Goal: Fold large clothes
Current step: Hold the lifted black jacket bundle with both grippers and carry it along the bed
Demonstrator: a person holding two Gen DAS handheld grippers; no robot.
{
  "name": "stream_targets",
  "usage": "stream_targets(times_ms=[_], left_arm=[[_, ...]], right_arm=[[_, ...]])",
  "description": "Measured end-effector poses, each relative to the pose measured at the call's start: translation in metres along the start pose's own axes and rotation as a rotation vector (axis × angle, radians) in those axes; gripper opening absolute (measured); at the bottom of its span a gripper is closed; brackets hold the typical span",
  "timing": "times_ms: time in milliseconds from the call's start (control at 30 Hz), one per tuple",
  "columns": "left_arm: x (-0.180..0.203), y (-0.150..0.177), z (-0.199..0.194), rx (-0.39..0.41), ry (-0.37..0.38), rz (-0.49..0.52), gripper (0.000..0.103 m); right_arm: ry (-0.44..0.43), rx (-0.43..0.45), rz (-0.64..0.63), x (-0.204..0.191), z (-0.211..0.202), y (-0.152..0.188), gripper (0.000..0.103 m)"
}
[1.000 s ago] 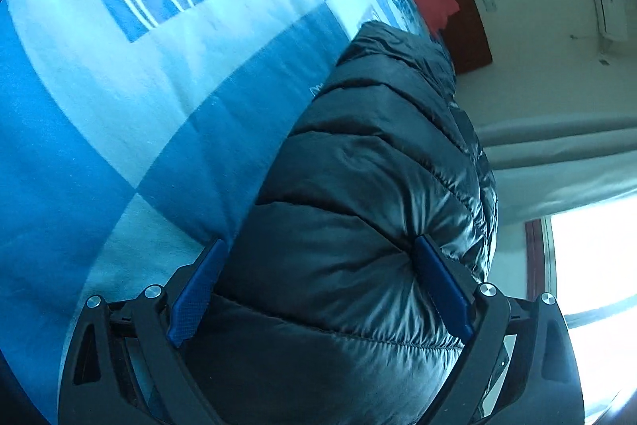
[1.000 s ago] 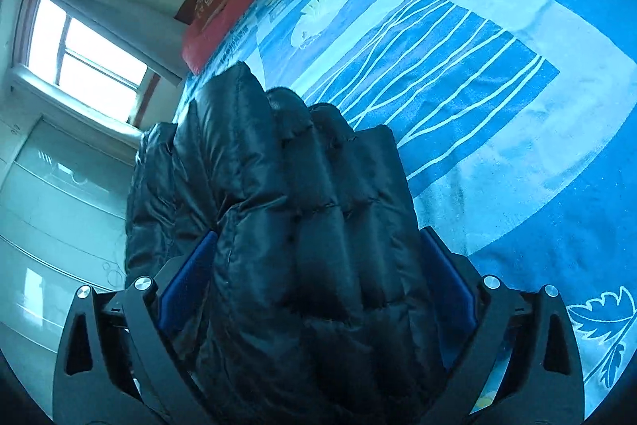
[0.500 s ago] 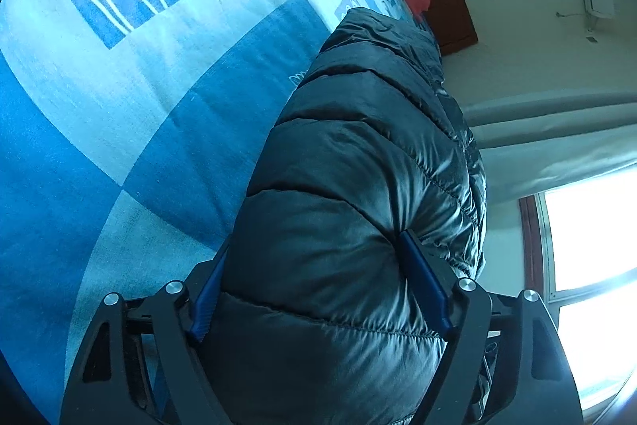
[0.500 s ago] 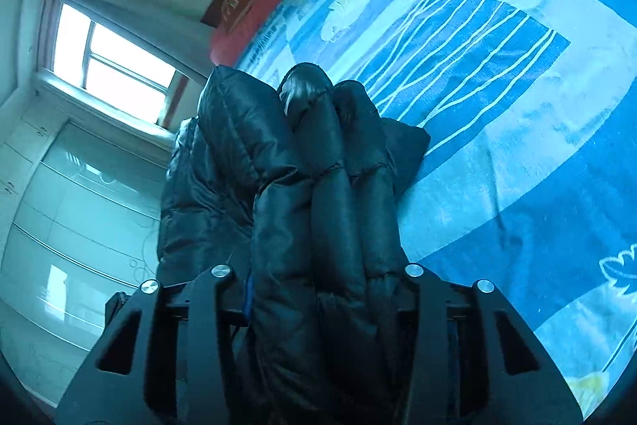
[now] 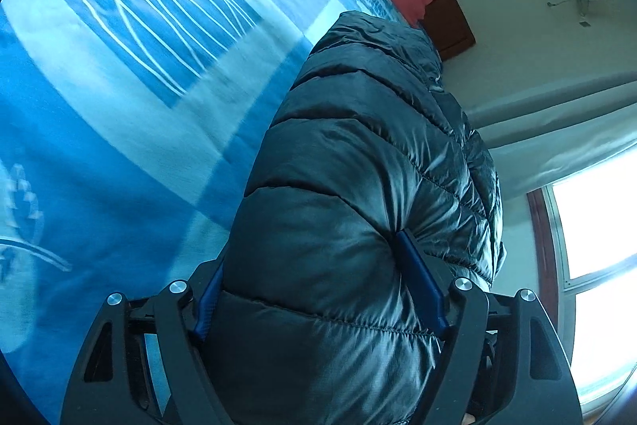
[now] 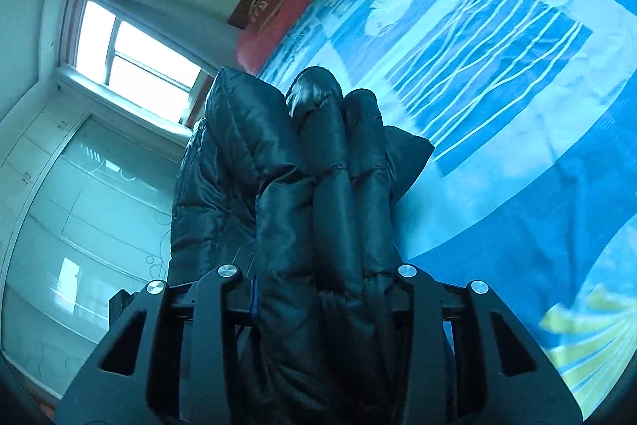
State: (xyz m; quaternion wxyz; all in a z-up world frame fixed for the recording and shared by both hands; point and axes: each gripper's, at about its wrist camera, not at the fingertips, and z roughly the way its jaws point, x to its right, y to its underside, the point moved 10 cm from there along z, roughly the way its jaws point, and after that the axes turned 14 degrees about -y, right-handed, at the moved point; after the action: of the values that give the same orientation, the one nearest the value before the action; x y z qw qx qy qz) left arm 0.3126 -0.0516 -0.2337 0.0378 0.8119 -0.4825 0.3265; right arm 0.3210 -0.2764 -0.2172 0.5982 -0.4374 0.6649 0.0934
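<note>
- The jacket (image 5: 350, 210) fills the centre and lower part of both frames, on the blue bed (image 5: 119, 106).
- The left gripper (image 5: 318, 289) clamps a thick puffy part — the pads dent it.
- The right gripper (image 6: 322, 289) is closing on a bunched edge, probably so both sides lift together for a fold.

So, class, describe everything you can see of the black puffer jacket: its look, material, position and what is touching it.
The puffer jacket is black, quilted in stitched padded channels, with a shiny, slightly crinkled shell that looks like nylon. It is bunched up on the blue patterned bedspread, part of it raised. The left gripper clamps a thick, wide fold between its blue pads. The right gripper squeezes a narrower bundle of channels, its jaws closing. No zip, hood or label can be made out.
</note>
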Motion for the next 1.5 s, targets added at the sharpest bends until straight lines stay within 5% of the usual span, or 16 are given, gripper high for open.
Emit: stream_targets(times_ms=[333, 633, 933, 1167, 1500], left_arm=[[-0.03, -0.026, -0.036, 0.063, -0.015, -0.017, 0.076], [-0.03, -0.096, -0.041, 0.129, -0.02, -0.008, 0.076], [-0.059, -0.132, 0.015, 0.058, -0.083, -0.032, 0.076], [-0.069, -0.132, 0.021, 0.107, -0.097, -0.014, 0.079], [-0.08, -0.142, -0.011, 0.105, -0.033, -0.106, 0.083]], right_arm=[[-0.069, -0.043, -0.02, -0.038, 0.048, 0.01, 0.037], [-0.141, -0.046, -0.006, -0.067, 0.125, -0.018, 0.037], [-0.063, -0.092, 0.078, -0.019, 0.178, -0.026, 0.037], [-0.084, -0.097, 0.112, -0.004, 0.178, -0.02, 0.04], [-0.013, -0.148, 0.0, -0.025, 0.166, -0.024, 0.078]])
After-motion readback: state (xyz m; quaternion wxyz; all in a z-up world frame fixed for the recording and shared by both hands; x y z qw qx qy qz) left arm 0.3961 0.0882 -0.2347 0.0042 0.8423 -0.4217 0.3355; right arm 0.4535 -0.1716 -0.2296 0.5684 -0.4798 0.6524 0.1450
